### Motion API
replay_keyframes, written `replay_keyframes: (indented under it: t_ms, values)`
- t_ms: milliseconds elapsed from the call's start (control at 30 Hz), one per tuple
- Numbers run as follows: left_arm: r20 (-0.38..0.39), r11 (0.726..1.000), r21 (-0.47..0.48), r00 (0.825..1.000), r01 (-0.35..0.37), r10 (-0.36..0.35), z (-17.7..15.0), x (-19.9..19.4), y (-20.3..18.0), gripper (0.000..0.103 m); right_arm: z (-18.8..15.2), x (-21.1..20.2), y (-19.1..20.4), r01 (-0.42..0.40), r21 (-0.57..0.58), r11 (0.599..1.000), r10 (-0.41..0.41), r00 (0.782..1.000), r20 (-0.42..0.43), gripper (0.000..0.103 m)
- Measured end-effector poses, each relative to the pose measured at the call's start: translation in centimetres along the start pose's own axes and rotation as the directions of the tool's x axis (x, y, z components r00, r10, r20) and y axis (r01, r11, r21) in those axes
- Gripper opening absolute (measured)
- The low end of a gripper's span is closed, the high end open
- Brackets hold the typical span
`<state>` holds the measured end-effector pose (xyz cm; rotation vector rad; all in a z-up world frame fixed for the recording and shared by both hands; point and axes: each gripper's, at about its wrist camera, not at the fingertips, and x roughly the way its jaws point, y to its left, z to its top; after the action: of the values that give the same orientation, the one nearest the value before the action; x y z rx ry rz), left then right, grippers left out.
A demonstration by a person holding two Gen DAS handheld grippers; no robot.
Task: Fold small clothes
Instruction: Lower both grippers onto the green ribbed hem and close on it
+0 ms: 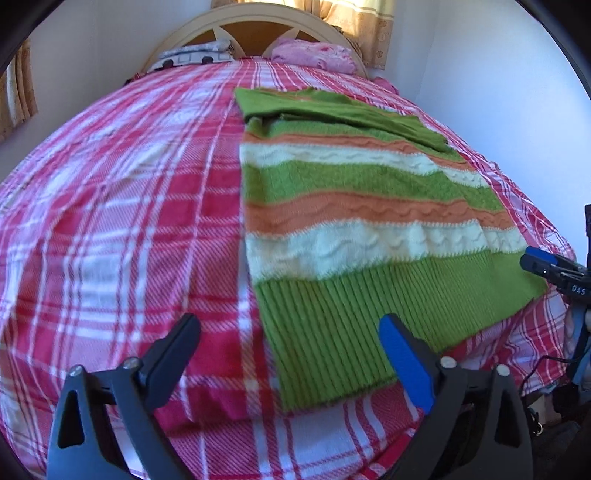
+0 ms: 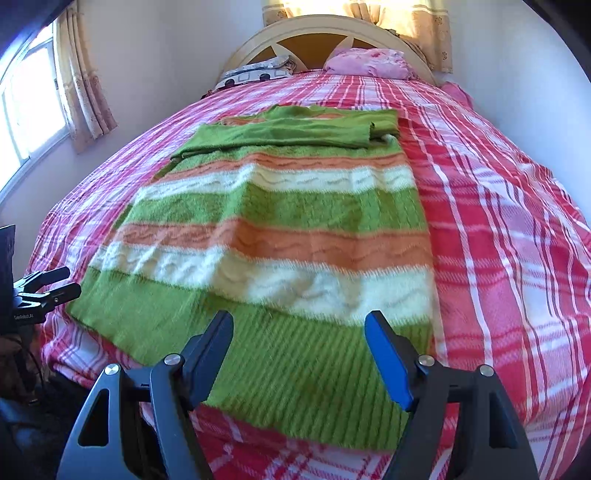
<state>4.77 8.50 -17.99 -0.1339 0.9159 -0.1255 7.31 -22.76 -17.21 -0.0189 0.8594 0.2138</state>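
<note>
A knitted sweater [image 1: 362, 206] with green, orange and white stripes lies flat on the bed, its sleeves folded across the far end. It also shows in the right wrist view [image 2: 280, 229]. My left gripper [image 1: 290, 332] is open and empty, over the near left corner of the green ribbed hem. My right gripper [image 2: 299, 328] is open and empty, just above the hem near its right side. The right gripper [image 1: 554, 267] shows at the right edge of the left wrist view, the left gripper [image 2: 48, 286] at the left edge of the right wrist view.
The bed [image 1: 110, 221] has a red and white plaid cover. A pink pillow [image 2: 369, 61] and a patterned pillow [image 2: 255, 72] lie by the headboard [image 2: 314, 26]. A window with curtains [image 2: 85, 81] is on the left. Walls stand close on both sides.
</note>
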Motion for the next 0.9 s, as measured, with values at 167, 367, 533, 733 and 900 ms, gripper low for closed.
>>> replay_keyframes:
  t_ms: [167, 367, 533, 733, 900]
  values:
    - [-0.035, 1.000, 0.018, 0.999, -0.003, 0.004, -0.8, 0.5, -0.9, 0.086, -1.0, -0.2, -1.0, -0.002, 0.023, 1.000, 0.002, 1.000, 0.002, 0.074]
    - [-0.031, 0.998, 0.018, 0.998, -0.058, 0.059, -1.0, 0.3, -0.6, 0.079, -1.1, -1.4, -1.7, 0.017, 0.041, 0.999, -0.018, 0.999, 0.037, 0.074]
    - [-0.020, 0.998, 0.017, 0.998, -0.055, 0.055, -1.4, 0.3, -0.7, 0.077, -1.4, -1.0, -3.3, 0.052, 0.089, 0.995, -0.053, 0.999, 0.008, 0.074]
    - [-0.016, 0.999, 0.041, 1.000, 0.002, -0.002, -1.3, 0.1, -1.4, 0.048, -1.8, -1.0, -3.4, 0.002, 0.094, 0.996, -0.003, 1.000, 0.016, 0.074]
    - [-0.011, 0.999, 0.024, 1.000, 0.023, -0.023, -1.2, -0.1, -1.1, 0.037, -2.1, -1.1, -3.3, -0.026, 0.095, 0.995, 0.024, 1.000, 0.020, 0.074]
